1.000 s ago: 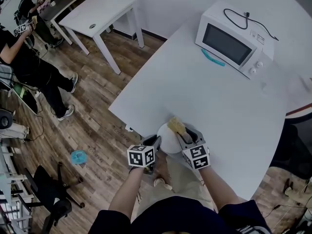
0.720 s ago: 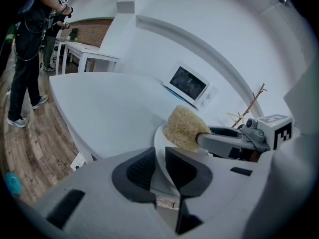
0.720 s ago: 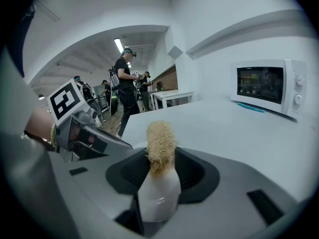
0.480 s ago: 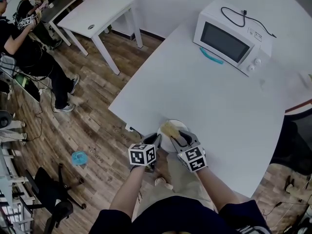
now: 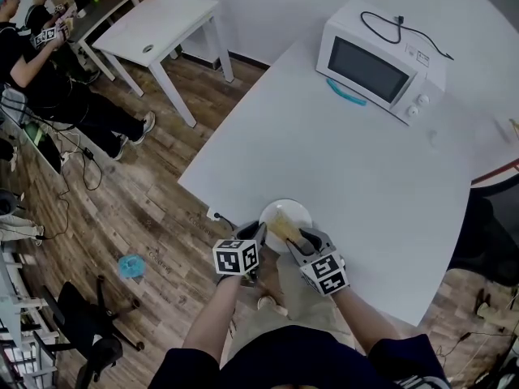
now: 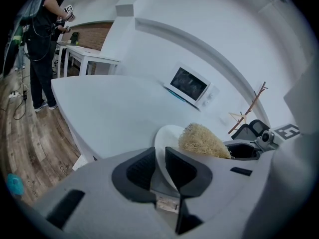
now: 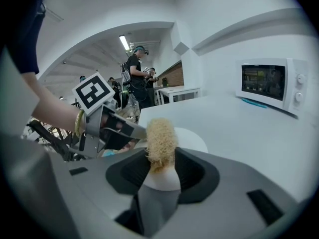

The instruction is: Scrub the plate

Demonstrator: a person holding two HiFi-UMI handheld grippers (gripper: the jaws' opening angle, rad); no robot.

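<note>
Two jaws of left gripper (image 6: 159, 159) pinch plate (image 6: 168, 135) rim.

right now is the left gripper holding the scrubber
No, the left gripper clamps the plate by its rim; the scrubber sits in the right gripper.

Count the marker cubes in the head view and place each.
2. One cube rides the left gripper, which holds the plate; the other rides the right gripper, which holds the scrubber. None looks hidden.

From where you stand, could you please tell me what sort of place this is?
Probably an office or lab, not a kitchen: a microwave sits on a white table, an office chair stands on wood floor, and other people are nearby.
</note>
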